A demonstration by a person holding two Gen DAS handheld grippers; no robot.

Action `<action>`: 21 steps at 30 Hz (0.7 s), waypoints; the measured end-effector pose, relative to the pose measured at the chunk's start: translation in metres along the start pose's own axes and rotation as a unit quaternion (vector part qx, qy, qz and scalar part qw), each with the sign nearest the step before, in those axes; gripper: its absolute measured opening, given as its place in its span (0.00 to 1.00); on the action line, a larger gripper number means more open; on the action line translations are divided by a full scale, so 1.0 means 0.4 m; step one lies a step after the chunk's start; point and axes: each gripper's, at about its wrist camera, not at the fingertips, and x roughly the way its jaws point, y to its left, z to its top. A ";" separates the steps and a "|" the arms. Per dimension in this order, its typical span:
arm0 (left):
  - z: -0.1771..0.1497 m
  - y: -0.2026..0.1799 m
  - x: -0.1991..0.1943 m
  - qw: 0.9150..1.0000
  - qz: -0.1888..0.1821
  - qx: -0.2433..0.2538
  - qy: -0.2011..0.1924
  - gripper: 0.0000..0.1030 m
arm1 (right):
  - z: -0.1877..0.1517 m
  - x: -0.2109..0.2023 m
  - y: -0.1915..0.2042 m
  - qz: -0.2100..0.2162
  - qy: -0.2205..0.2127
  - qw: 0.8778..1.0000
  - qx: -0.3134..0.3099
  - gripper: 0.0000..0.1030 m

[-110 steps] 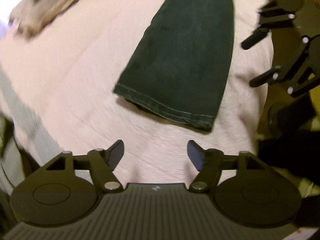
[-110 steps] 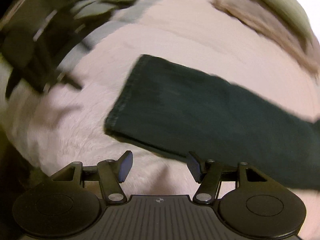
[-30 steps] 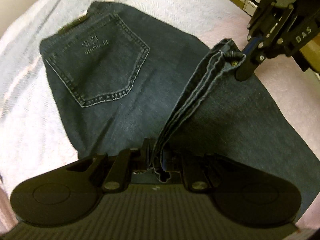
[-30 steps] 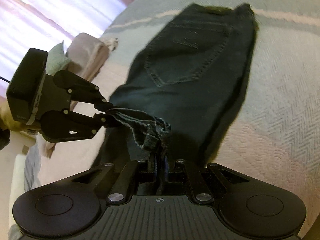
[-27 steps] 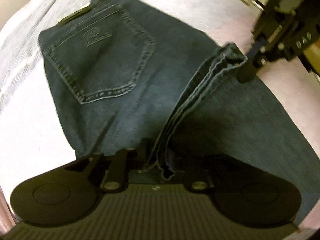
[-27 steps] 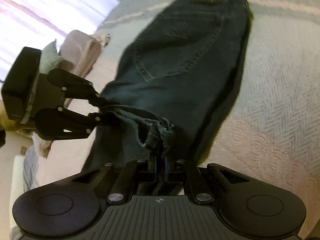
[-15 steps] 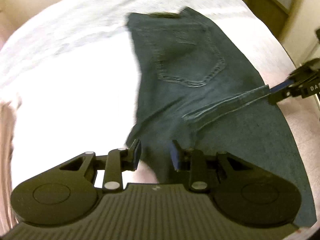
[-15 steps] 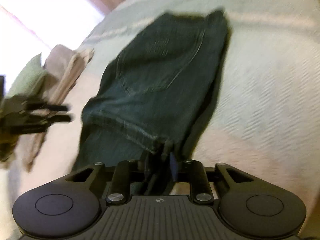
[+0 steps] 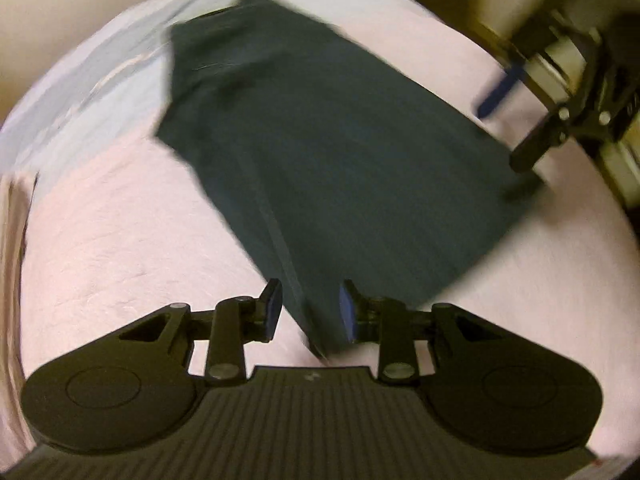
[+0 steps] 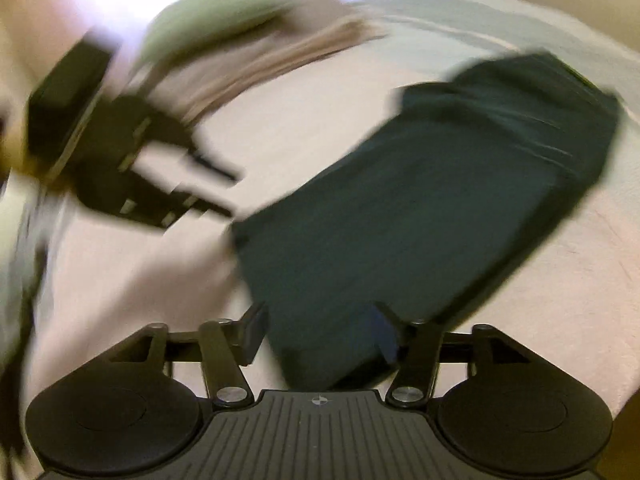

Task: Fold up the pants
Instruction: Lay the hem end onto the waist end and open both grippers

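Folded pants on bedspread

no readable text, labels or numbers, frames motion-blurred

pants blurred, pocket stitching unreadable

Pale pink bedspread, bright window
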 end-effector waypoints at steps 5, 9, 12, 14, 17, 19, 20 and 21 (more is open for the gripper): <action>-0.084 -0.135 0.010 0.992 0.034 0.121 -0.025 0.47 | -0.118 0.065 0.195 -0.087 0.022 0.968 -0.236 0.55; -0.114 -0.187 0.079 0.975 0.076 0.205 -0.042 0.49 | -0.174 0.143 0.241 -0.166 0.037 0.910 -0.377 0.55; -0.135 -0.204 0.137 0.960 0.097 0.260 -0.043 0.49 | -0.200 0.187 0.234 -0.204 0.055 0.873 -0.441 0.55; -0.149 -0.213 0.168 0.944 0.128 0.302 -0.046 0.43 | -0.212 0.190 0.223 -0.219 0.054 0.857 -0.463 0.54; -0.156 -0.207 0.200 0.927 0.157 0.335 -0.052 0.36 | -0.213 0.204 0.190 -0.236 0.058 0.849 -0.470 0.43; -0.153 -0.200 0.210 0.924 0.155 0.344 -0.052 0.22 | -0.210 0.196 0.176 -0.227 0.057 0.853 -0.466 0.34; -0.150 -0.196 0.209 0.925 0.154 0.343 -0.051 0.17 | -0.208 0.194 0.177 -0.224 0.057 0.854 -0.465 0.19; -0.151 -0.198 0.192 0.928 0.154 0.335 -0.052 0.15 | -0.204 0.184 0.181 -0.223 0.054 0.856 -0.463 0.14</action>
